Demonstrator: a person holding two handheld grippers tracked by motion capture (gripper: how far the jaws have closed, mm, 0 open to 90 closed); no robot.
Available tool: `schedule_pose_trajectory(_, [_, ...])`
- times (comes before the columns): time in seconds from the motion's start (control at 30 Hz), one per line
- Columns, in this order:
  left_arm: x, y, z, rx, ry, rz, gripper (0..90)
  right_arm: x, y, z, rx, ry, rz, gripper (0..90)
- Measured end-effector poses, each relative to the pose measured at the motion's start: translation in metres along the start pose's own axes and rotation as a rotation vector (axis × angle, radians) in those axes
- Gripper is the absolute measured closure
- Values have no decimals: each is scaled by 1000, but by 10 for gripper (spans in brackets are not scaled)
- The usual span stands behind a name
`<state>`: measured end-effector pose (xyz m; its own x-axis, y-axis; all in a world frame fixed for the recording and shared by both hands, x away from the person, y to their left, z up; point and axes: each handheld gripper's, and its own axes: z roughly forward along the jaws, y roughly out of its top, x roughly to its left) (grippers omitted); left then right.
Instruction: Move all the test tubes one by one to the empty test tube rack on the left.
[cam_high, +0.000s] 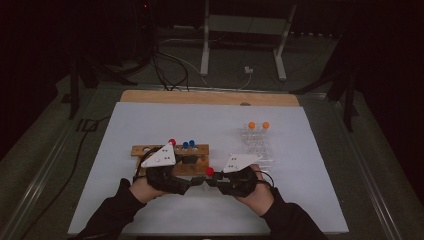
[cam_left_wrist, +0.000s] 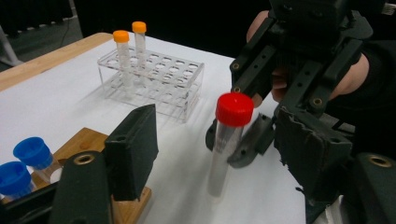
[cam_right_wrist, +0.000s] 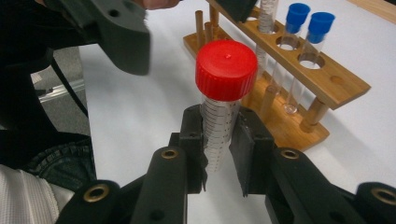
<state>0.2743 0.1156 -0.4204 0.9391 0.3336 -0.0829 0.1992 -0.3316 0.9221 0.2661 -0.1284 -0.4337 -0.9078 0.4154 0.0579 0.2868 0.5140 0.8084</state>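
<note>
A red-capped tube (cam_right_wrist: 219, 112) is pinched upright between the pads of the right gripper (cam_right_wrist: 219, 149), the grip sitting on the graduated clear body below the cap. In the left gripper view the same red-capped tube (cam_left_wrist: 229, 140) is seen standing vertical between the jaws of the left gripper (cam_left_wrist: 219, 154), whose pads are spread on either side and apart from it; no contact by the left pads is seen. The tube's lower end appears raised off the white mat (cam_left_wrist: 187, 196), though this cannot be told for sure.

In the high view the right gripper (cam_high: 212, 179) and left gripper (cam_high: 192, 181) are pointed toward each other near the front of the mat, with the red cap (cam_high: 210, 171) between them. Each is held by a hand in a dark sleeve.

Just behind the grippers a wooden rack (cam_high: 200, 150) is placed, with two blue-capped tubes (cam_high: 188, 145) and another red-capped one (cam_high: 172, 142) standing in it. In the right gripper view the blue-capped tubes (cam_right_wrist: 306, 28) are seen in the rack's holes, near the held tube.

Farther right on the mat a clear plastic rack (cam_high: 257, 145) is set, well apart from the wooden one, holding two orange-capped tubes (cam_high: 258, 126) at its back row.
</note>
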Motion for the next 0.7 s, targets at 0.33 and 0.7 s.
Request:
schedule_pose_trajectory(0.33, [-7,-1,10,18,-23,37,475,4,0,5,2,19,-5,750])
schedule_pose_trajectory(0.7, [-8,-2,14,29,-36,55,670,7,0,7,1,27,-2,750])
